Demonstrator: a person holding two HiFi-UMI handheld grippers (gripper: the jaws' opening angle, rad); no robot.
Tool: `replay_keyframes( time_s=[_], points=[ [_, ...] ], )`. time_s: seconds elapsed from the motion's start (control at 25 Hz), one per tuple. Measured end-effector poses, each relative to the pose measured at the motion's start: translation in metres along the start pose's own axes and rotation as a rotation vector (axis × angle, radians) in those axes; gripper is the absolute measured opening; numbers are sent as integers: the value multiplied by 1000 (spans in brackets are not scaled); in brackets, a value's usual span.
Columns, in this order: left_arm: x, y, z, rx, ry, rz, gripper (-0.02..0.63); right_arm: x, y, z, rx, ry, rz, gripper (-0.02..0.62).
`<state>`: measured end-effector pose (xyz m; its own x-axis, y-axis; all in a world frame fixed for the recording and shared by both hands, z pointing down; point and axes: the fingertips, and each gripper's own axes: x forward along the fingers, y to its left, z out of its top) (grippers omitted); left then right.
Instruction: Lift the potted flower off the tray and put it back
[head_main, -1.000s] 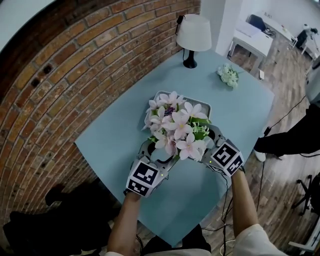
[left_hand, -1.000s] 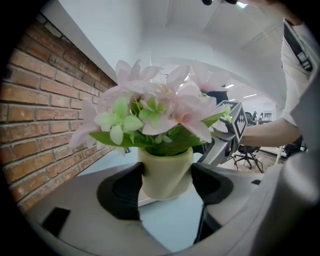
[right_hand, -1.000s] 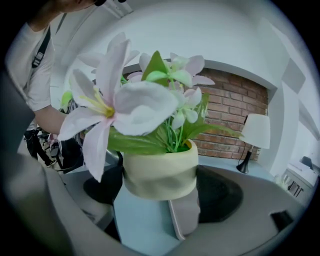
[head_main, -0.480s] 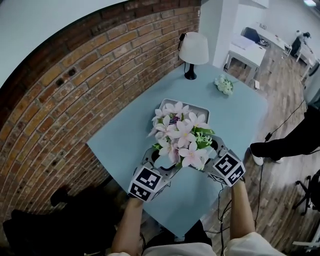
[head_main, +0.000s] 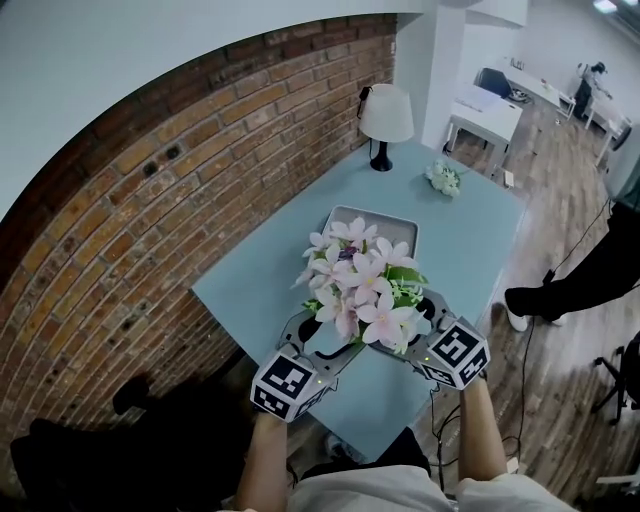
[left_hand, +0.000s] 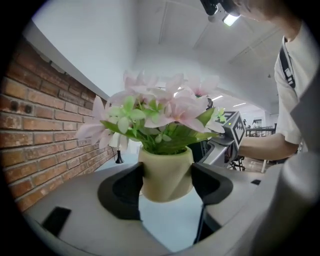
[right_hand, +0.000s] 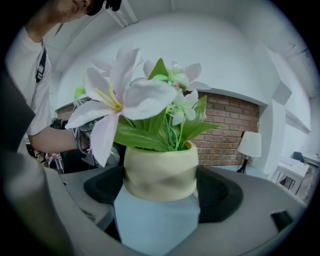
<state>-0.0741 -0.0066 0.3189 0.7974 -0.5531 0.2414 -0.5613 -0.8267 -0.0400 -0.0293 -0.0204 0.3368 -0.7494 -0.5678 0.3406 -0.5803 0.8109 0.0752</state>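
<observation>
Left hand-held gripper (left_hand: 167, 182) and right hand-held gripper (right_hand: 160, 183) tight on potted flower (head_main: 361, 288)

Looks like an open-plan office or studio to me, not a home. Left of the left gripper (head_main: 325, 340) fingers (head_main: 299, 325) runs a bare brick wall (head_main: 150, 200). Straight ahead of them is a light-blue table (head_main: 260, 285) with a table lamp (head_main: 385, 115). Way out past the right gripper (head_main: 418, 325) fingers (head_main: 436, 306) there are white desks (head_main: 485, 108), somebody (head_main: 590, 78) standing at one, a plank floor (head_main: 560, 210), loose cables (head_main: 578, 245) and what looks like a wheeled chair base (head_main: 620, 390).
</observation>
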Motion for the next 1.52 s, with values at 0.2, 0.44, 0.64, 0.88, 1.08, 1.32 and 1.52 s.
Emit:
replay_keyframes(
  time_s=[0.2, 0.44, 0.64, 0.88, 1.08, 1.32, 1.52],
  points=[
    [-26, -22, -2, -1, -18, -26, 336, -15, 32, 3, -8, 1, -32, 465],
    [-50, -42, 13, -4, -54, -42, 336, -36, 56, 17, 1, -28, -41, 465],
    [-59, -56, 15, 5, -71, -50, 336, -48, 68, 20, -22, -32, -56, 465],
    [-61, -65, 20, 0, -80, -70, 337, -59, 72, 23, -21, -46, -66, 466],
    [-60, -66, 22, 9, -79, -72, 337, -61, 72, 22, -16, -51, -76, 466],
    [-52, -70, 19, 4, -74, -73, 337, -64, 67, 16, -13, -53, -79, 466],
    [-39, -71, 14, -6, -57, -80, 337, -66, 57, 6, 7, -49, -80, 465]
  ],
)
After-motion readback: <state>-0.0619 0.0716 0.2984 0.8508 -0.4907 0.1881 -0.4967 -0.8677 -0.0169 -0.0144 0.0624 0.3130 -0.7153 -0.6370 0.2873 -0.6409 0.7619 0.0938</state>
